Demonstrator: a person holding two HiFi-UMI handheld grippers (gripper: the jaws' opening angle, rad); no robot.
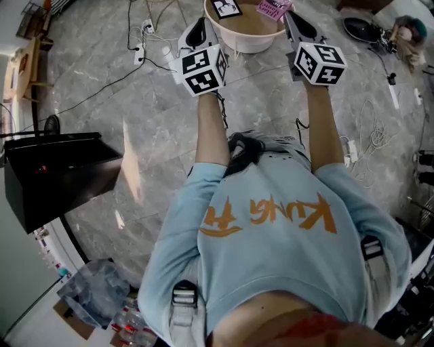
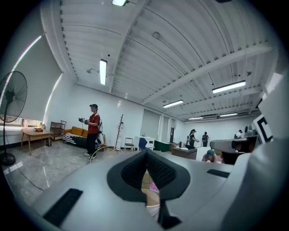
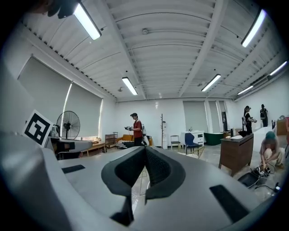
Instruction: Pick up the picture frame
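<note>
The picture frame, black-edged with a pale picture, lies on a round beige table at the top of the head view, next to a pink card. My left gripper is held level at the table's left rim, just left of the frame. My right gripper is level at the table's right rim, by the pink card. Both are shut with nothing between the pads. In the left gripper view the shut jaws show only a sliver of the beige table and pink card below them. The right gripper looks across the room.
A black box stands on the floor at the left. Cables and a power strip lie on the marble floor near the table. A person in red stands far off, a fan at the left, a wooden desk at the right.
</note>
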